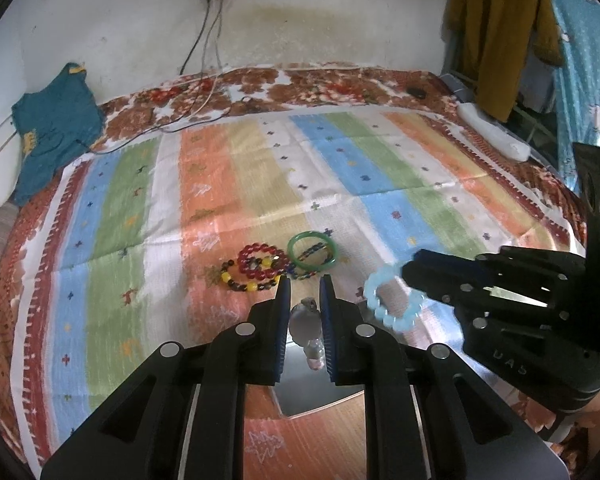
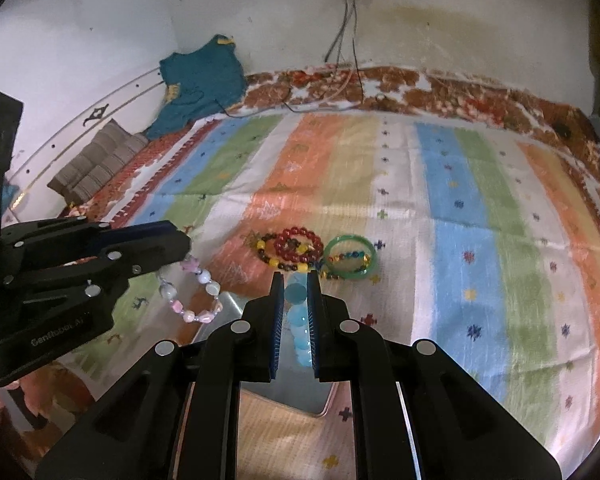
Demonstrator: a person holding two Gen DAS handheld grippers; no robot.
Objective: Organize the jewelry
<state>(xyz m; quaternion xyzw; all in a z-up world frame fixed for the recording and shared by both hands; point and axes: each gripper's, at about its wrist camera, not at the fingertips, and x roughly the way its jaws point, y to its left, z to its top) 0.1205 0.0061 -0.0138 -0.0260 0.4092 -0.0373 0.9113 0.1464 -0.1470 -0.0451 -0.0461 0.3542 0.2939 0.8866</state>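
My left gripper (image 1: 304, 280) is shut on a pink and white bead bracelet (image 2: 190, 296), which hangs from it above a metal tin (image 2: 288, 392). My right gripper (image 2: 294, 276) is shut on a light blue bead bracelet (image 1: 392, 300), also held above the tin (image 1: 320, 392). On the striped cloth beyond lie a red bead bracelet (image 1: 262, 260), a dark and yellow bead bracelet (image 1: 240, 282), a green bangle (image 1: 312, 254) and a multicoloured bead strand (image 1: 310, 252) across it. They also show in the right wrist view, with the red bracelet (image 2: 299, 245) left of the bangle (image 2: 351, 256).
The striped cloth (image 1: 228, 184) covers a bed with a floral sheet (image 1: 320, 88). A teal garment (image 1: 48, 136) lies at the far left, cables (image 1: 204, 60) hang from a wall socket, a white power strip (image 1: 496, 132) and hanging clothes (image 1: 496, 32) are at the right.
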